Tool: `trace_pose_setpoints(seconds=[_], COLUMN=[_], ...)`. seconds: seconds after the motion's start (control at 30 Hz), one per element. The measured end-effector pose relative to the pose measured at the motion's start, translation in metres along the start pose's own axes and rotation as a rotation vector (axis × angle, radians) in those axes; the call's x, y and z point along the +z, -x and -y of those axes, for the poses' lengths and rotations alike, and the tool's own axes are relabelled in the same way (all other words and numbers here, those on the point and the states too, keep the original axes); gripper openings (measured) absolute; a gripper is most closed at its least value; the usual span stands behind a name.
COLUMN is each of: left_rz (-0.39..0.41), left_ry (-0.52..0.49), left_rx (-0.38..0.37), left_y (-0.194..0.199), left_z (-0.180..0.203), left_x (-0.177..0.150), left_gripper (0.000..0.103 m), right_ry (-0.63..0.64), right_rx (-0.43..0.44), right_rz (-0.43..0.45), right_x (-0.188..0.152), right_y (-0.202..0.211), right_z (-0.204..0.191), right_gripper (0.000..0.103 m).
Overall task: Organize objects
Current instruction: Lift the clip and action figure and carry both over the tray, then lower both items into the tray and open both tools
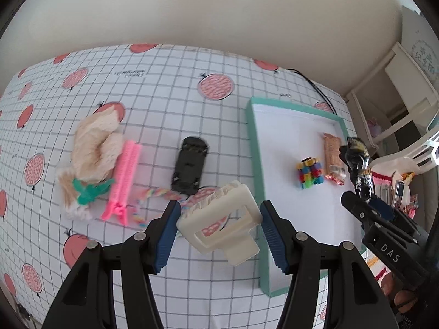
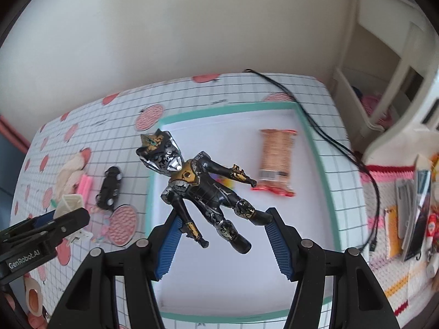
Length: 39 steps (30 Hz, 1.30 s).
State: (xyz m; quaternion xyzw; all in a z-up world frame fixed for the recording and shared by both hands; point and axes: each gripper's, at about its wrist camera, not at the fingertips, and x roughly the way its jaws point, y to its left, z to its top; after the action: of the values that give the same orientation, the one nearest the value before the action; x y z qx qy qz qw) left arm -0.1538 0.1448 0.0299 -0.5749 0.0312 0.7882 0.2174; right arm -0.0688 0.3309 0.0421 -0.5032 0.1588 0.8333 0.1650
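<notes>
Our left gripper (image 1: 219, 219) clamped on a cream clip (image 1: 219, 219) over the table (image 1: 164, 104), our right gripper (image 2: 222, 227) pinching a figure (image 2: 203, 186) above the tray (image 2: 310, 126), snack (image 2: 275, 161) inside

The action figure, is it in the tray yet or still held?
Held: the right gripper grips the action figure above the tray.

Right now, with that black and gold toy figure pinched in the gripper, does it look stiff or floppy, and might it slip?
The toy figure looks like rigid moulded plastic: its arms stick straight out without drooping. The right gripper seems to touch only one arm and one foot, and the surface looks glossy, so it could probably twist or slip. It likely weighs little.
</notes>
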Motion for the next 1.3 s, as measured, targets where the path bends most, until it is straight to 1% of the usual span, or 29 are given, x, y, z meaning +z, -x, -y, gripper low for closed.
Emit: trace_pose_setpoints(seconds=[0.13, 0.3, 0.43, 0.57, 0.73, 0.83, 0.93, 1.1, 1.3], left_rz=[0.024, 0.051, 0.051, 0.036, 0.034, 0.039, 0.032, 0.008, -0.012], left_ry=[-0.031, -0.082, -0.112, -0.111, -0.107, -0.113, -0.119, -0.118, -0.14], left_rx=[-0.012, -0.04, -0.063, -0.09, -0.085, -0.066, -0.059, -0.05, -0.037], left_y=[0.004, -0.001, -0.015, -0.037, -0.063, -0.073, -0.082, -0.1, -0.114], left_z=[0.014, 0.04, 0.059, 0.066, 0.069, 0.073, 0.076, 0.078, 0.085], left_x=[0.013, 0.03, 0.042, 0.051, 0.06, 0.065, 0.068, 0.065, 0.061], left_gripper=[0.061, 0.061, 0.061, 0.061, 0.061, 0.061, 0.061, 0.061, 0.061], right_ry=[-0.043, -0.089, -0.11, -0.129, -0.141, -0.155, -0.143, -0.13, -0.132], right_rx=[-0.039, -0.063, -0.102, -0.125, -0.168, -0.171, -0.184, -0.183, -0.186], right_rz=[0.008, 0.001, -0.016, -0.037, -0.059, -0.071, -0.083, -0.101, -0.113], right_x=[0.001, -0.001, -0.003, -0.004, -0.007, -0.008, -0.009, -0.011, -0.013], right_y=[0.003, -0.003, -0.012, -0.025, -0.037, -0.044, -0.051, -0.059, -0.065], right_z=[0.02, 0.036, 0.046, 0.054, 0.06, 0.063, 0.061, 0.057, 0.058], right_gripper=[0.063, 0.063, 0.063, 0.063, 0.063, 0.063, 0.063, 0.063, 0.063])
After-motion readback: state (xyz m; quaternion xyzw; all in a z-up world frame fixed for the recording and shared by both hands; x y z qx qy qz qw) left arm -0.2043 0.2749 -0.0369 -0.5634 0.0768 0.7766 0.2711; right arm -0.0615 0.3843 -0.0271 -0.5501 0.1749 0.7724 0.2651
